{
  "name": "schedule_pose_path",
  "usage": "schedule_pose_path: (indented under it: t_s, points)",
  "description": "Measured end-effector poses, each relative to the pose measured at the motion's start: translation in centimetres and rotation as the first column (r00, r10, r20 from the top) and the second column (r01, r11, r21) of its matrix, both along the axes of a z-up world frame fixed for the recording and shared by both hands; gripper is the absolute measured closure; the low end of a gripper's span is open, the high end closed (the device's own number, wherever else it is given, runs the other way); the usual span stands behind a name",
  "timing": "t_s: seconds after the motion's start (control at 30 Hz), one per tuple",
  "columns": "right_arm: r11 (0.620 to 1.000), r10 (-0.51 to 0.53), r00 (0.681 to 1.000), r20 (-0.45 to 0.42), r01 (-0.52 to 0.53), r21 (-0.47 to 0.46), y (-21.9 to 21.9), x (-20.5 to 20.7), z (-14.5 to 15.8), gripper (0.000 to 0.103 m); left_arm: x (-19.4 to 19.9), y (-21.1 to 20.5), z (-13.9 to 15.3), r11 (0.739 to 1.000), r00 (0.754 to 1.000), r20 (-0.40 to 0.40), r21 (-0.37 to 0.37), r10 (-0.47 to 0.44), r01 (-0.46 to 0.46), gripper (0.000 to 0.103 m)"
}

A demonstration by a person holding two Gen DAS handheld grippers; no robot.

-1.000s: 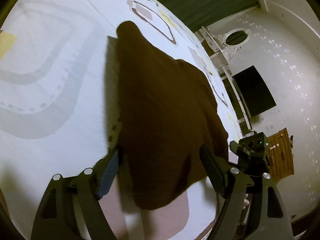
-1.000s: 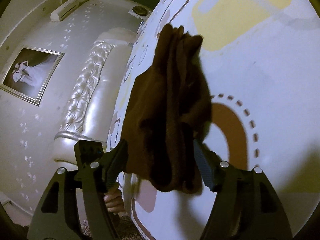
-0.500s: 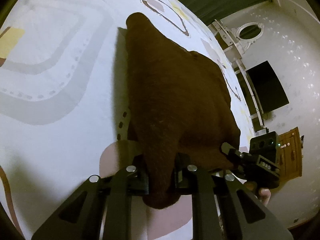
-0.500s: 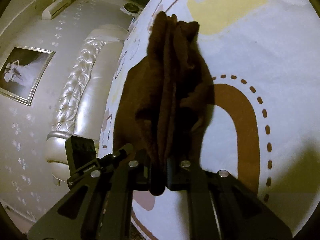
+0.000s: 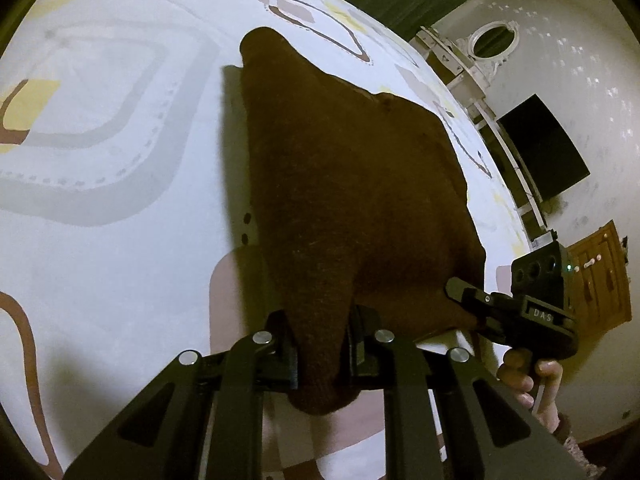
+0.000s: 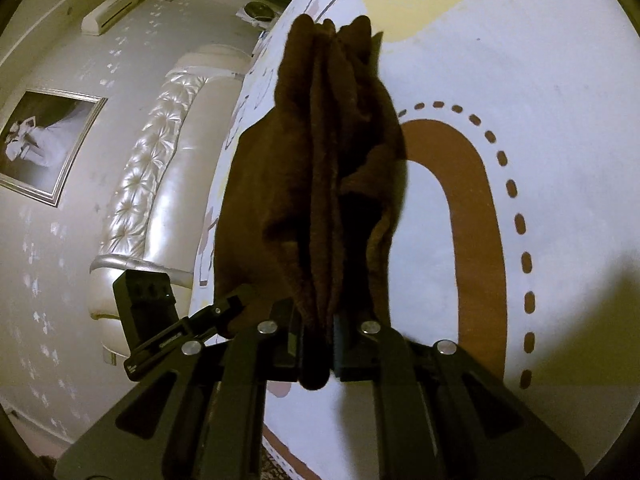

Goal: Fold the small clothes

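Note:
A dark brown fuzzy garment (image 5: 344,184) lies on the white patterned bed sheet (image 5: 112,240). My left gripper (image 5: 322,346) is shut on the near corner of the garment. My right gripper (image 6: 318,346) is shut on another near corner, where the brown garment (image 6: 320,168) bunches in folds. The right gripper also shows in the left wrist view (image 5: 520,308) at the garment's right edge. The left gripper also shows in the right wrist view (image 6: 176,320) at the left. The garment's near edge is raised between the two grippers.
The sheet (image 6: 540,120) has brown, yellow and grey shapes. A tufted cream headboard (image 6: 148,184) and a framed picture (image 6: 44,140) are on the left. A black screen (image 5: 544,152) and a wooden door (image 5: 600,276) are beyond the bed's right edge.
Both grippers went from open around the garment's near corners to shut on them. The near edge has since lifted a little, pulling the cloth taut.

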State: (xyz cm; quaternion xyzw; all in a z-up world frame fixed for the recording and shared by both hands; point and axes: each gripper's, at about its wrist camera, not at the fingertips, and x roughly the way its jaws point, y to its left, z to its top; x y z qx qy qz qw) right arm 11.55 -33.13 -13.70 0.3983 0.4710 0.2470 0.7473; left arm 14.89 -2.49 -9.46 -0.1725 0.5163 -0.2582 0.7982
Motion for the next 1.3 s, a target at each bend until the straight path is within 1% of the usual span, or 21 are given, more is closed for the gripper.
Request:
schedule_pose_path:
  t_s: [0.2,0.4,0.5,0.53,0.6,0.7,0.77,0.8,0.83,0.87,0.9,0.93,0.97,1.0,1.07,1.1,1.17,1.2,1.23,1.27,1.3]
  points:
    - [1.0,-0.003,1.0,-0.002,0.003,0.004,0.5,0.0,0.1,0.094,0.1,-0.1,-0.2,1.0,1.0,0.01,0.007,0.0,0.0,0.085]
    - [1.0,-0.017,1.0,-0.011,0.017,0.022,-0.2,-0.5,-0.2,0.093,-0.1,-0.4,-0.1,1.0,1.0,0.018,0.025,0.01,-0.01,0.083]
    - [0.999,-0.028,0.999,-0.02,0.029,0.031,-0.8,-1.1,-0.2,0.092,-0.6,-0.6,0.2,0.998,0.999,0.038,0.058,0.012,-0.014,0.08]
    - [0.999,-0.033,0.999,-0.022,0.034,0.031,-1.0,-1.3,-0.2,0.092,-0.8,-0.8,0.4,0.996,0.999,0.051,0.083,0.014,-0.018,0.077]
    - [0.999,-0.044,0.999,-0.026,0.045,0.027,-1.4,-1.9,0.1,0.088,-1.3,-1.0,0.7,0.992,0.997,0.069,0.119,0.019,-0.027,0.074]
    - [0.998,-0.055,0.998,-0.03,0.055,0.001,-1.9,-2.9,0.6,0.085,-2.4,-1.4,1.4,0.983,0.994,0.1,0.176,0.041,-0.059,0.064]
    - [0.997,-0.065,0.998,-0.027,0.064,-0.033,-1.9,-3.7,1.1,0.08,-3.4,-1.5,1.9,0.972,0.989,0.131,0.214,0.069,-0.096,0.048]
    - [0.995,-0.072,0.997,-0.022,0.07,-0.067,-1.9,-4.2,1.6,0.076,-4.2,-1.4,2.2,0.966,0.985,0.147,0.228,0.09,-0.122,0.042]
    - [0.992,-0.077,0.997,-0.018,0.075,-0.101,-1.8,-4.6,2.0,0.074,-4.6,-1.3,2.4,0.962,0.982,0.156,0.236,0.105,-0.14,0.034]
    - [0.984,-0.081,0.997,-0.014,0.078,-0.161,-1.5,-5.3,2.6,0.071,-5.3,-1.2,2.5,0.956,0.978,0.17,0.245,0.122,-0.161,0.029]
    - [0.976,-0.08,0.997,-0.009,0.077,-0.202,-1.1,-5.7,3.0,0.067,-5.7,-1.1,2.7,0.952,0.975,0.18,0.251,0.133,-0.176,0.028]
    - [0.968,-0.077,0.997,0.0,0.075,-0.241,-0.7,-6.2,3.5,0.064,-6.6,-1.0,2.8,0.943,0.969,0.195,0.266,0.15,-0.199,0.026]
    - [0.958,-0.074,0.997,0.009,0.073,-0.276,-0.3,-6.7,3.8,0.058,-7.0,-1.0,2.9,0.937,0.966,0.204,0.278,0.158,-0.212,0.024]
    - [0.945,-0.069,0.997,0.017,0.071,-0.318,0.3,-7.3,4.2,0.054,-7.3,-1.0,3.0,0.931,0.964,0.211,0.289,0.165,-0.222,0.023]
    - [0.923,-0.06,0.998,0.029,0.066,-0.379,1.4,-8.4,4.8,0.05,-8.6,-0.8,3.3,0.917,0.958,0.227,0.314,0.177,-0.244,0.022]
    - [0.908,-0.049,0.998,0.041,0.062,-0.414,2.1,-8.9,5.2,0.046,-9.1,-0.8,3.4,0.909,0.954,0.236,0.328,0.185,-0.257,0.022]
    - [0.876,-0.037,0.998,0.048,0.055,-0.479,3.2,-9.2,5.6,0.042,-10.2,-0.7,3.8,0.893,0.946,0.26,0.354,0.192,-0.278,0.021]
    - [0.852,-0.036,0.998,0.052,0.058,-0.521,3.9,-9.3,5.8,0.04,-10.5,-0.7,4.1,0.884,0.942,0.275,0.368,0.193,-0.289,0.021]
    - [0.837,-0.034,0.997,0.064,0.063,-0.544,4.5,-9.6,6.2,0.038,-10.9,-0.8,4.3,0.876,0.94,0.284,0.382,0.191,-0.294,0.021]
    - [0.82,-0.03,0.996,0.084,0.072,-0.567,5.3,-9.9,6.7,0.032,-11.1,-0.8,4.4,0.87,0.939,0.289,0.396,0.186,-0.294,0.021]
    - [0.807,-0.027,0.995,0.097,0.079,-0.585,5.4,-10.2,6.8,0.03,-11.5,-0.9,4.7,0.866,0.939,0.293,0.406,0.179,-0.292,0.021]
